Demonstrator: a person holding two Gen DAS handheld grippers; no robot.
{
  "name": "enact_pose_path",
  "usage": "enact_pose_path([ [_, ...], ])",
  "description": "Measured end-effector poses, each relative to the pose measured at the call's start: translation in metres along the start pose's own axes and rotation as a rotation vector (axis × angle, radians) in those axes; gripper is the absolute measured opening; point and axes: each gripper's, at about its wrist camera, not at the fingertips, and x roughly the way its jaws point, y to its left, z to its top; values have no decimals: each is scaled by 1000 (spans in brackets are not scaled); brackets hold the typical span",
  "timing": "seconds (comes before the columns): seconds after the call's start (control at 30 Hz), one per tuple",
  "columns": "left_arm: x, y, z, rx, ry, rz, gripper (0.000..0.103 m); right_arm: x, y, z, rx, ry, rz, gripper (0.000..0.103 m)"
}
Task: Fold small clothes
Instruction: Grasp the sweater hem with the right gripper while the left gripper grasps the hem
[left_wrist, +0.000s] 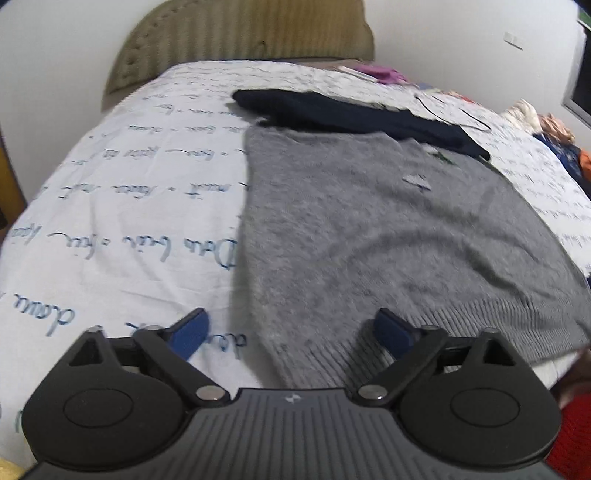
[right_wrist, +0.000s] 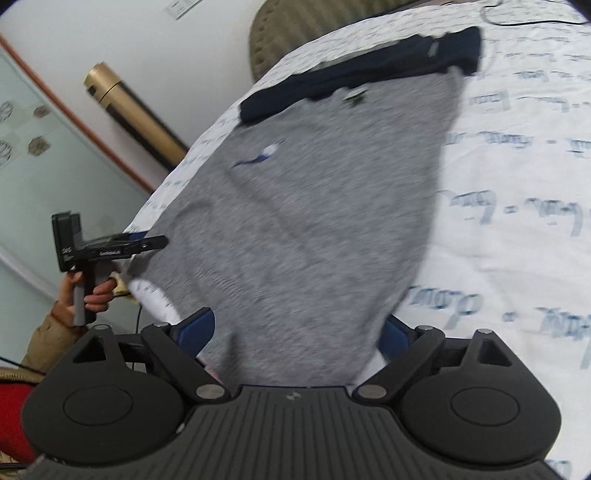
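A grey knitted sweater (left_wrist: 369, 229) lies spread flat on the bed, its ribbed hem nearest to me. In the left wrist view my left gripper (left_wrist: 291, 321) hovers open over the hem's left corner; its blue pads (left_wrist: 192, 332) stand wide and touch no cloth. Seen from the right wrist, the same sweater (right_wrist: 314, 206) runs in between the wide-set fingers of my right gripper (right_wrist: 295, 325), and the pads do not visibly press it. The left gripper (right_wrist: 155, 243) also shows there, held by a hand at the sweater's far hem corner.
A folded dark navy garment (left_wrist: 351, 114) lies across the sweater's top end. The white bedsheet (left_wrist: 110, 221) carries blue handwriting. An olive headboard (left_wrist: 240, 33) stands behind; more clothes (left_wrist: 554, 140) are piled at the right edge. A gold tube (right_wrist: 133, 110) leans by the wall.
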Motion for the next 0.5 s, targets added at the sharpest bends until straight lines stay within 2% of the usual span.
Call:
enact_pose_path([
  [0.33, 13, -22, 11, -74, 48, -262, 103, 40, 33, 14, -44, -16, 13, 89],
  [0.5, 20, -39, 13, -65, 51, -292, 102, 66, 54, 18, -119, -21, 10, 87],
])
